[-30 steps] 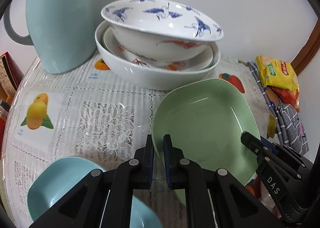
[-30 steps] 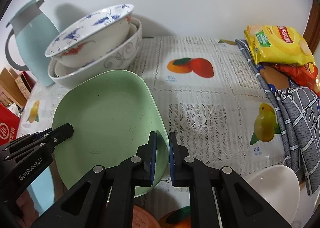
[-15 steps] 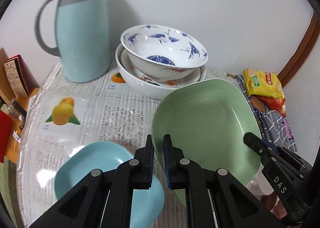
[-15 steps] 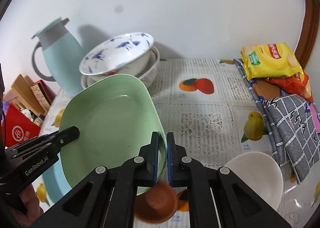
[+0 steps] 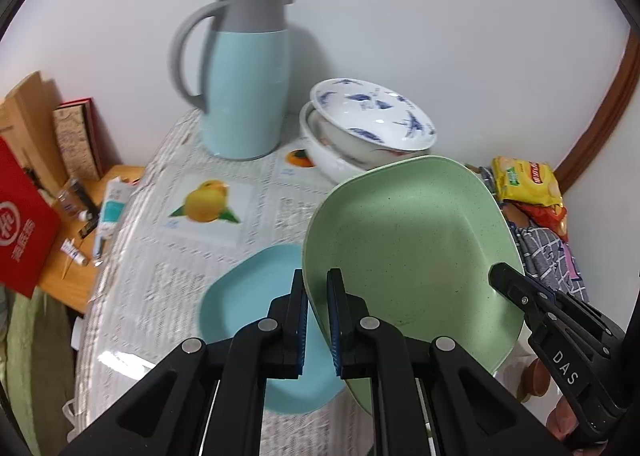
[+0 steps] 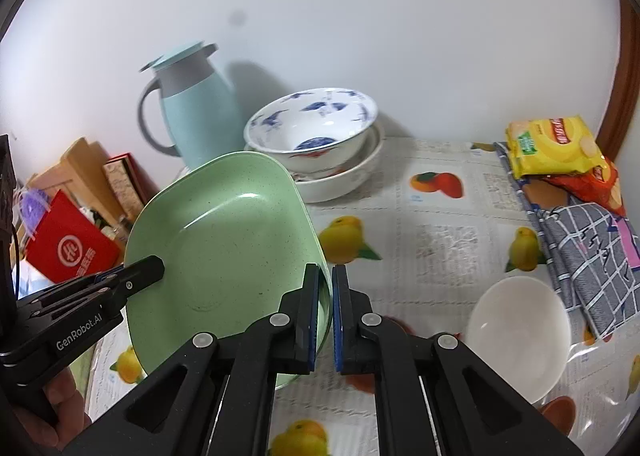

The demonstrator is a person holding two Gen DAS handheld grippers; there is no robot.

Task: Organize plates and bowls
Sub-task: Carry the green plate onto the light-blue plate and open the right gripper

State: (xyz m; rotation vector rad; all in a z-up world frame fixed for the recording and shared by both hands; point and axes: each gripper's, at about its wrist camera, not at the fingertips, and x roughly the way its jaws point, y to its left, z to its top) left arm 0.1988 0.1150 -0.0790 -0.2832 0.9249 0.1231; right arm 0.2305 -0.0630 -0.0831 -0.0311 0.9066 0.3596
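Both grippers clamp the green plate (image 5: 412, 240) by opposite edges and hold it tilted above the counter (image 6: 448, 232), which wears a lace-patterned cloth printed with fruit. The left gripper (image 5: 317, 320) has its fingers pinched on the plate's left rim; the right gripper (image 6: 325, 316) has its fingers pinched on the right rim. Each camera catches the other gripper's tip at the far edge of the plate.

The left wrist view shows a blue plate (image 5: 256, 320) lying flat on the counter directly below and left of the green plate, partly covered by it; the right wrist view does not show this plate. The right wrist view shows a white bowl (image 6: 516, 332) standing on the counter to the right of the green plate, well apart from it, which the left view does not show.

Behind the green plate, in both views, a blue-patterned bowl (image 6: 312, 128) sits nested in a wider white bowl (image 6: 348, 176), with a pale blue jug (image 5: 246, 88) just left of that stack. To the right of the green plate lie a yellow snack packet (image 6: 556, 146) and a grey checked cloth (image 6: 592, 260). A red box (image 5: 20, 232) stands left of the green plate, off the counter's edge.
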